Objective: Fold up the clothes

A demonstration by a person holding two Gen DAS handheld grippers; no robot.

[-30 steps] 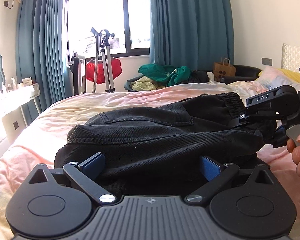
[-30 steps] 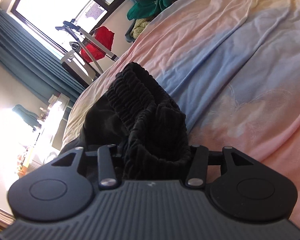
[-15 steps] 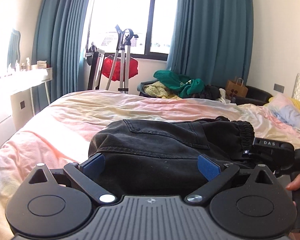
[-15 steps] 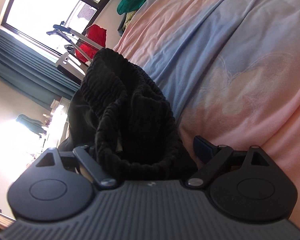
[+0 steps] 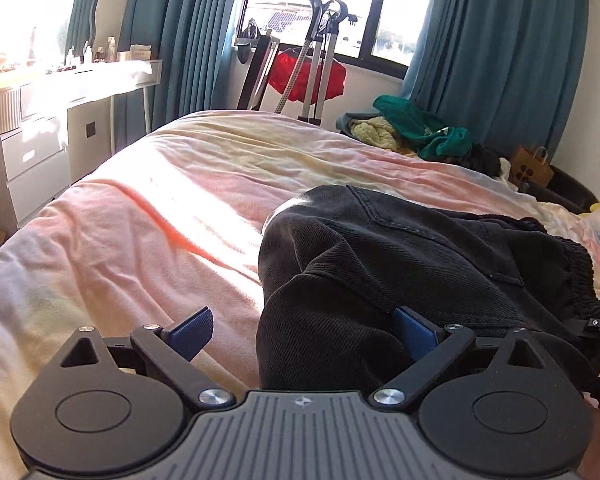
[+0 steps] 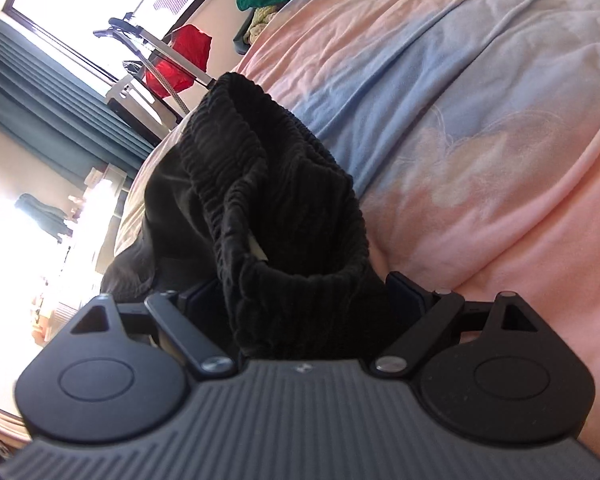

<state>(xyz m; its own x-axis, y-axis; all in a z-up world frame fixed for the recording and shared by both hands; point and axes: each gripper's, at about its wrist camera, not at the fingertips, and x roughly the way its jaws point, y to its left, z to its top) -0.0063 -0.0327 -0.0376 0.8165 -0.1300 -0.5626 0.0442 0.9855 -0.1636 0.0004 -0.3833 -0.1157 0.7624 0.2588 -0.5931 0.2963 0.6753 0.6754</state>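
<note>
With the black trousers (image 5: 412,264) bundled on the bed (image 5: 148,216) at lower right of the left view, between the spread left gripper (image 5: 304,330) and just-opened right gripper (image 6: 306,292), the fold could be undone if withdrawing fingers snagged the waistband (image 6: 284,184).

Trousers (image 5: 400,264) cover left gripper's (image 5: 304,330) right pad; bottom edge crops both. Waistband (image 6: 284,216) hides right gripper's (image 6: 304,296) pads. Desk items (image 5: 80,56) overexposed, unreadable.
</note>
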